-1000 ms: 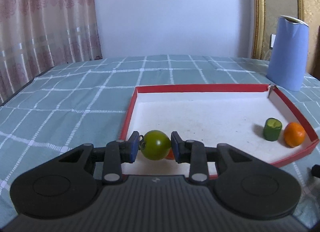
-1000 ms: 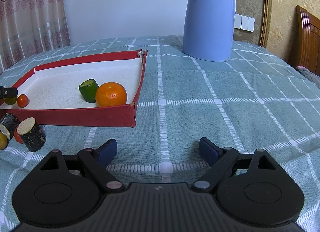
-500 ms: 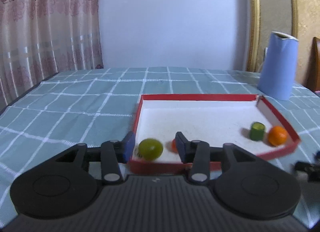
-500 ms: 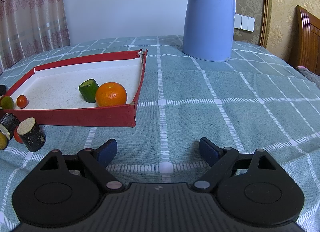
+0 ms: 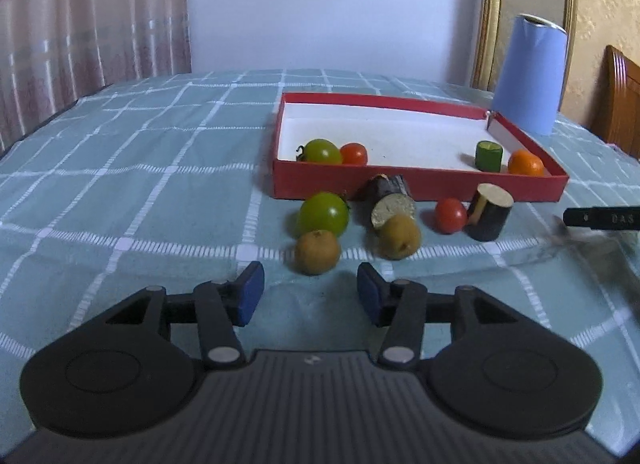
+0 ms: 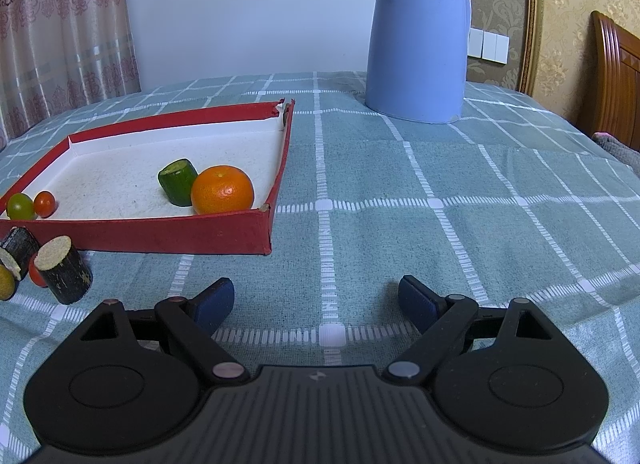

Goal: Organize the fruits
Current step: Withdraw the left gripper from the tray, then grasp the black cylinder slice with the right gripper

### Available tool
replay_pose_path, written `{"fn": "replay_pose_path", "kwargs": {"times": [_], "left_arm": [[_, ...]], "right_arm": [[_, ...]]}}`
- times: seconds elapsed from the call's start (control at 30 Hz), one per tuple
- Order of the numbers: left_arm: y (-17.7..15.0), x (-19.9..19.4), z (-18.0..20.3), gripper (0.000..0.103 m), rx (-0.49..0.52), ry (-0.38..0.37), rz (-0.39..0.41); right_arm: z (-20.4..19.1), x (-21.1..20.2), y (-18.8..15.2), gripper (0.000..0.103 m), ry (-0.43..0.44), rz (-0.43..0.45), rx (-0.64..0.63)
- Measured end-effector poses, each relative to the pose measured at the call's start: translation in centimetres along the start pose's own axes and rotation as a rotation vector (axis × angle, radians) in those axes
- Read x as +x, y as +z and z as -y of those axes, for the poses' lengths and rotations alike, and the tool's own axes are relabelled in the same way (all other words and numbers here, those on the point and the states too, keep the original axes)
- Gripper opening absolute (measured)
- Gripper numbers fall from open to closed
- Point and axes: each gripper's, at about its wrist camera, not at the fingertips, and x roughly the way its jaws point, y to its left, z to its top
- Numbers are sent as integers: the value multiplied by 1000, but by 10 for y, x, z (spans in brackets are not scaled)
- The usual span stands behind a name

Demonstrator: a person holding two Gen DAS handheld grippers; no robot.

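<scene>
A red tray (image 5: 420,183) with a white floor holds a green tomato (image 5: 322,151), a small red tomato (image 5: 354,153), a green cucumber piece (image 5: 488,155) and an orange (image 5: 525,163). In front of it on the cloth lie a second green tomato (image 5: 323,214), two brown kiwis (image 5: 317,252) (image 5: 399,236), a red tomato (image 5: 451,215) and two dark cut pieces (image 5: 390,199) (image 5: 490,211). My left gripper (image 5: 310,296) is open and empty, just short of the left kiwi. My right gripper (image 6: 316,302) is open and empty over bare cloth, right of the tray (image 6: 180,229).
A blue kettle (image 6: 418,39) stands behind the tray's right corner. The table has a teal checked cloth (image 5: 120,183). A curtain (image 5: 92,11) hangs at the far left and a wooden bed frame (image 6: 616,79) stands at the right. The right gripper's finger (image 5: 600,217) shows at the left view's right edge.
My left gripper let go of the green tomato in the tray's near left corner, opened wide and pulled back from the tray. The right gripper has stayed put.
</scene>
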Motion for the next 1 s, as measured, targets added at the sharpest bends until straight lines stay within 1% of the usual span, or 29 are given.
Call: {"fn": "replay_pose_path", "kwargs": {"times": [0.07, 0.17, 0.23, 0.3, 0.4, 0.47, 0.53, 0.6, 0.67, 0.73, 0.8, 0.83, 0.87, 0.9, 1.0], "left_arm": [[2, 2, -1, 55, -2, 2, -4], [4, 6, 1, 59, 17, 17, -14], [4, 8, 3, 65, 32, 33, -19], [5, 11, 2, 68, 32, 32, -20], [6, 13, 1, 73, 29, 33, -26], [5, 14, 2, 77, 34, 49, -26], [5, 15, 2, 80, 32, 61, -28], [6, 15, 0, 80, 22, 54, -31], [6, 16, -1, 85, 19, 45, -33], [6, 16, 0, 91, 22, 44, -37], [6, 17, 0, 92, 23, 46, -40], [6, 17, 0, 92, 22, 45, -39], [6, 17, 0, 92, 20, 44, -39], [6, 18, 0, 92, 19, 43, -40], [6, 18, 0, 93, 19, 44, -40]], "right_arm": [[-2, -3, -1, 90, 20, 11, -11], [-11, -9, -2, 90, 53, 32, -48], [-18, -15, -4, 90, 103, 49, -55], [-29, -21, -5, 90, 164, 55, -68], [-51, -23, -4, 89, 219, 49, -134], [-64, -23, -2, 89, 244, 49, -165], [-77, -22, 0, 89, 271, 48, -184], [-88, -21, 2, 89, 284, 50, -207], [-98, -20, 4, 89, 289, 54, -230], [-108, -17, 5, 84, 298, 53, -255], [-114, -15, 3, 76, 291, 52, -275], [-116, -11, 3, 66, 290, 44, -281], [-117, -8, 3, 61, 300, 36, -274], [-118, -5, 3, 59, 310, 27, -264], [-119, -2, 3, 50, 326, 21, -260]]}}
